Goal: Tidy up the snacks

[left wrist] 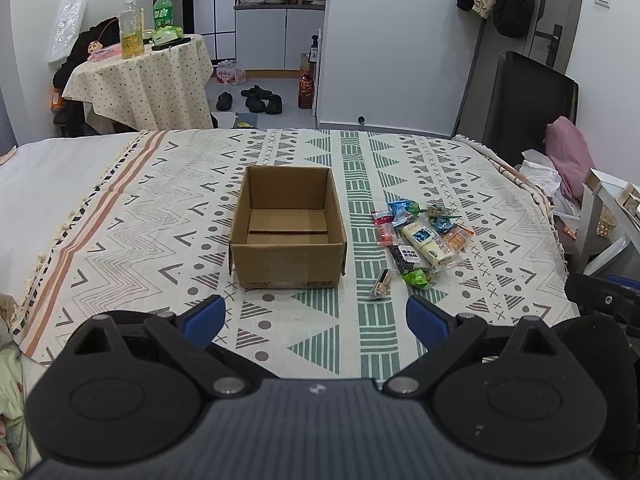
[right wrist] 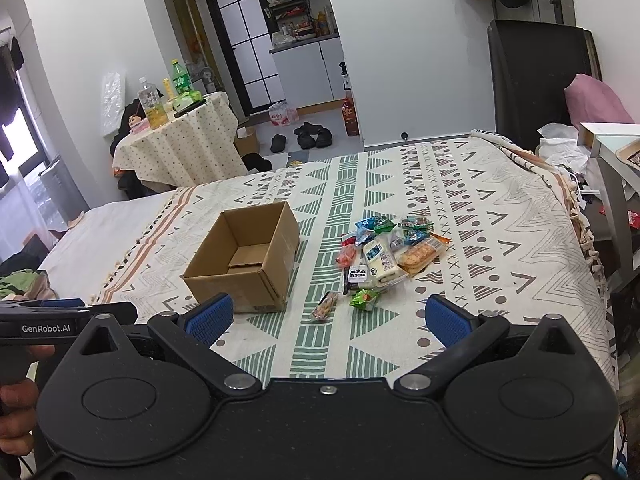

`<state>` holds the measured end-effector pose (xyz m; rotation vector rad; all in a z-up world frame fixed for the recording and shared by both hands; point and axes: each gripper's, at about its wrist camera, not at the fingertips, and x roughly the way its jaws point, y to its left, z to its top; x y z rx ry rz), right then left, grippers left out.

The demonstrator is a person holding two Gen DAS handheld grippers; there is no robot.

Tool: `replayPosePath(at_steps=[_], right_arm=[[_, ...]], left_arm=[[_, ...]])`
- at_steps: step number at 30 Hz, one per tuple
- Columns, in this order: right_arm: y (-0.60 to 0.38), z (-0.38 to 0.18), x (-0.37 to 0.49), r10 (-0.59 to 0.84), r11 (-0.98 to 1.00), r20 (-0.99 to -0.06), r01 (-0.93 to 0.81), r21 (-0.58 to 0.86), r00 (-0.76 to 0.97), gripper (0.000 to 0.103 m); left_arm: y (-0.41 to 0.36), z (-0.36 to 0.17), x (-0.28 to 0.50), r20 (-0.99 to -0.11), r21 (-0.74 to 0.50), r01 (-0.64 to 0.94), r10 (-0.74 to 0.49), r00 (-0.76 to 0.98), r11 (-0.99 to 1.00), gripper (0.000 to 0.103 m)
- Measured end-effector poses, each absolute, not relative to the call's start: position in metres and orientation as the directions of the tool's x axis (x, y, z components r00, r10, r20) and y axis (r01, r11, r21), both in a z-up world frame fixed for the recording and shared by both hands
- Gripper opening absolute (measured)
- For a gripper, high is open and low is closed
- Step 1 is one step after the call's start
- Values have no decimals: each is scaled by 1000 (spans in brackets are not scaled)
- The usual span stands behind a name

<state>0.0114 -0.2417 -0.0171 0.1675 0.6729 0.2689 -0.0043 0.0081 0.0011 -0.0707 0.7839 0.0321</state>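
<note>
Hovering low over the bed (left wrist: 120, 216), left gripper (left wrist: 314, 316) and right gripper (right wrist: 328, 318) both have jaws wide apart, empty. Cardboard box (left wrist: 287, 236) at 12 o'clock, snacks (left wrist: 420, 240) piled at 2 o'clock.

The print on the snack packets (left wrist: 420, 240) beside the cardboard box (left wrist: 287, 232) is too small to read, and the lower packets in the pile lie partly covered by upper ones. The box's far outer wall is hidden. Left of the box, a hand (right wrist: 16, 420) is cut by the frame edge.
</note>
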Motion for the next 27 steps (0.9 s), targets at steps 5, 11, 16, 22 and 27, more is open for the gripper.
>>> replayPosePath(at_steps=[5, 11, 16, 22, 27], right_arm=[[-242, -17, 12, 300, 952, -591, -196, 235, 749, 103], [-238, -19, 11, 308, 950, -590, -208, 233, 746, 103], [-237, -19, 9, 308, 950, -587, -210, 230, 749, 103], [-238, -19, 9, 305, 951, -588, -204, 232, 749, 103], [-239, -18, 9, 305, 951, -587, -207, 230, 750, 103]], left_arm=[[10, 2, -5, -708, -50, -68, 12, 706, 996, 96], [10, 3, -6, -707, -48, -73, 17, 707, 996, 96], [10, 3, -7, -706, -48, -74, 18, 708, 996, 96], [8, 4, -7, -707, -50, -73, 16, 707, 996, 96], [8, 6, -8, -708, -55, -72, 12, 707, 996, 97]])
